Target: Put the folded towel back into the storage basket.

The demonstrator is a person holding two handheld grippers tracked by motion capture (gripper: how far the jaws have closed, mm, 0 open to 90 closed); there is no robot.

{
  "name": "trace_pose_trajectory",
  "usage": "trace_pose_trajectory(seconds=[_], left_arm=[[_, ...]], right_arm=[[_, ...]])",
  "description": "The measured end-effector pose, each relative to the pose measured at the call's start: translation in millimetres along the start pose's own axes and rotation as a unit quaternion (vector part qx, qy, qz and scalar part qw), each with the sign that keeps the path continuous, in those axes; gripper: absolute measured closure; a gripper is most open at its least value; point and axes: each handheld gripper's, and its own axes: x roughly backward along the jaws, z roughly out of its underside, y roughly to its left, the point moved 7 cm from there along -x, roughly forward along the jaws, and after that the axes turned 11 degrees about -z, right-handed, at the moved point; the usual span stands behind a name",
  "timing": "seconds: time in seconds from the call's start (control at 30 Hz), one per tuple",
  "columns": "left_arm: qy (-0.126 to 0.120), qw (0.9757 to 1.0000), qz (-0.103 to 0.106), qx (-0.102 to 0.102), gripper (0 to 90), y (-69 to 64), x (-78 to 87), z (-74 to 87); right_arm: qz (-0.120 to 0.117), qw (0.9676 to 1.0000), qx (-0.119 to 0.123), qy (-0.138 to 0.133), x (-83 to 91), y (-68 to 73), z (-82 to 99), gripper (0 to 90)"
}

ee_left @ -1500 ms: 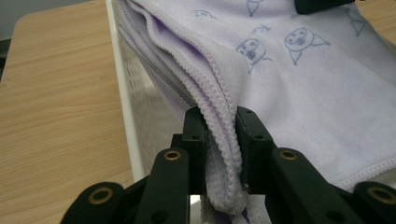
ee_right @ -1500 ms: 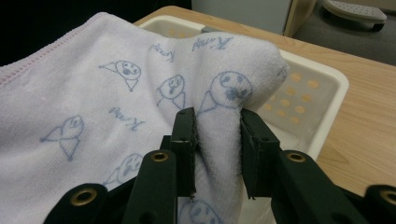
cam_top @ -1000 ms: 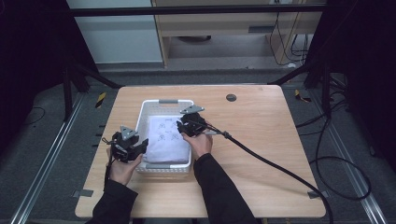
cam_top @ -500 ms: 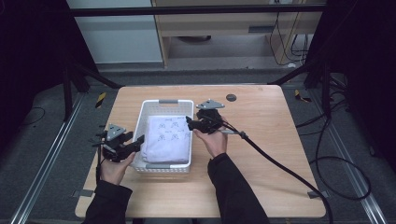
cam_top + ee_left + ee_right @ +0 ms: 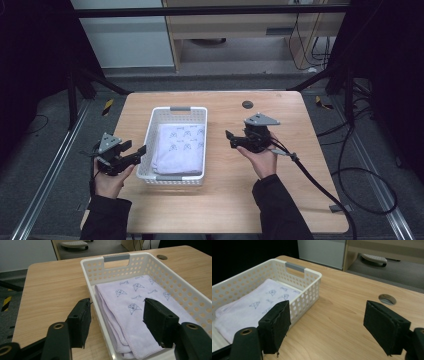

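Down in the white basket (image 5: 178, 111) lies the folded lilac towel (image 5: 180, 148) — placing looks done. Left gripper (image 5: 136, 152) and right gripper (image 5: 231, 138) have just been opening, jaws spread, nothing between them — next, probably clear away.

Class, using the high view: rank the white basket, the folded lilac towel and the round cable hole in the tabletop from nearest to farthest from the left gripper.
From the left gripper:
1. White basket, its near wall just beside the jaws.
2. Folded lilac towel, inside the basket.
3. Round cable hole, at the table's far side.
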Motion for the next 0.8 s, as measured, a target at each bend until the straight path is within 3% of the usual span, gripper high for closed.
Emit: trace_pose_trajectory(seconds=[0.3, 0.53, 0.8], left_arm=[[-0.004, 0.9999, -0.01, -0.013, 32.0, 13.4, 3.0, 9.2], [-0.006, 0.9997, -0.02, -0.017, 31.5, 22.7, 2.4, 19.3], [-0.004, 0.9994, -0.027, -0.023, 31.3, 33.5, 6.1, 35.1]], right_arm=[[0.01, 0.9997, -0.02, -0.004, 42.8, -28.3, 34.8, 17.2], [0.018, 0.9995, -0.024, -0.003, 63.5, -47.3, 60.7, 14.7], [0.026, 0.9986, -0.045, 0.005, 85.2, -68.2, 97.4, 13.9]])
